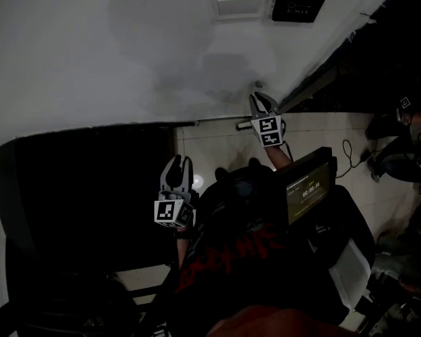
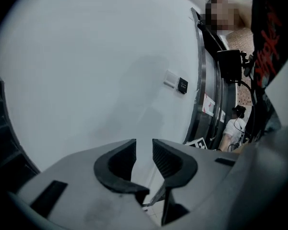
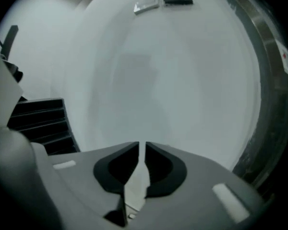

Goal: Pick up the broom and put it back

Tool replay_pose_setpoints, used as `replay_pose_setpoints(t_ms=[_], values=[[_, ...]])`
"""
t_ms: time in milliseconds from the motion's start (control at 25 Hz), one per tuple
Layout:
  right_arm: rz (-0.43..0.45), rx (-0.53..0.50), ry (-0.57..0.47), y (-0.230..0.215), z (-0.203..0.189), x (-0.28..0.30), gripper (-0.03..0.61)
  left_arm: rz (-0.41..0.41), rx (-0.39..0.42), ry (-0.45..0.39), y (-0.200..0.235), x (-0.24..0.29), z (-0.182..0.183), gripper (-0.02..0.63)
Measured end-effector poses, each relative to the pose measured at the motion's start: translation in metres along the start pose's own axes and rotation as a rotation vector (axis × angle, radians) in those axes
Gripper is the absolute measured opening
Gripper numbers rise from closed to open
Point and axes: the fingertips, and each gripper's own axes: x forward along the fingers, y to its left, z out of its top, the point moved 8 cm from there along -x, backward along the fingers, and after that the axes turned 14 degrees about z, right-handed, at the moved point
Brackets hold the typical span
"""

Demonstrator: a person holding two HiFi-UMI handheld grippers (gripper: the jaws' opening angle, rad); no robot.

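No broom shows clearly in any view. A thin grey rod [image 2: 156, 195] lies low on the floor beyond my left gripper's jaws, and a short pale bar [image 1: 243, 125] sits by the wall's foot beside my right gripper; whether either is the broom's handle I cannot tell. My left gripper [image 1: 177, 167] hovers before the dark stepped block, its jaws apart and empty [image 2: 144, 155]. My right gripper [image 1: 264, 102] points at the wall near the corner. Its jaws [image 3: 141, 150] stand a narrow slit apart with nothing between them.
The white wall [image 1: 126, 55] carries a pale switch plate [image 1: 237, 4] and a black sign [image 1: 299, 5]. A dark metal door frame [image 1: 351, 55] runs along the right. A black stepped block [image 1: 77, 188] fills the left. A person [image 1: 400, 153] crouches on the tiled floor [image 1: 217, 149] at right.
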Motion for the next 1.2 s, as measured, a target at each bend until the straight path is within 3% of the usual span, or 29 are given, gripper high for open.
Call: replay_pose_setpoints(t_ms=[40, 280, 480, 600, 960, 1040, 1200], values=[[0.037, -0.022, -0.020, 0.011, 0.008, -0.005, 0.001, -0.004, 0.001, 0.011, -0.001, 0.000, -0.001, 0.098], [0.230, -0.129, -0.080, 0.090, 0.049, -0.033, 0.000, -0.090, 0.028, 0.079, -0.015, -0.005, -0.002, 0.098], [0.327, -0.161, -0.094, 0.109, 0.058, -0.043, 0.000, -0.162, 0.020, 0.089, -0.035, 0.006, -0.007, 0.098], [0.336, -0.153, -0.108, 0.113, 0.060, -0.037, 0.000, -0.177, 0.038, 0.125, -0.035, 0.009, -0.005, 0.097], [0.333, -0.127, -0.098, 0.104, 0.057, -0.040, 0.000, -0.198, 0.049, 0.115, -0.033, 0.015, -0.020, 0.058], [0.335, -0.129, -0.093, 0.104, 0.055, -0.040, 0.000, -0.203, 0.019, 0.135, -0.033, 0.017, -0.021, 0.005], [0.339, -0.125, -0.085, 0.103, 0.051, -0.041, 0.000, -0.245, -0.107, 0.200, -0.032, 0.021, -0.025, 0.005]])
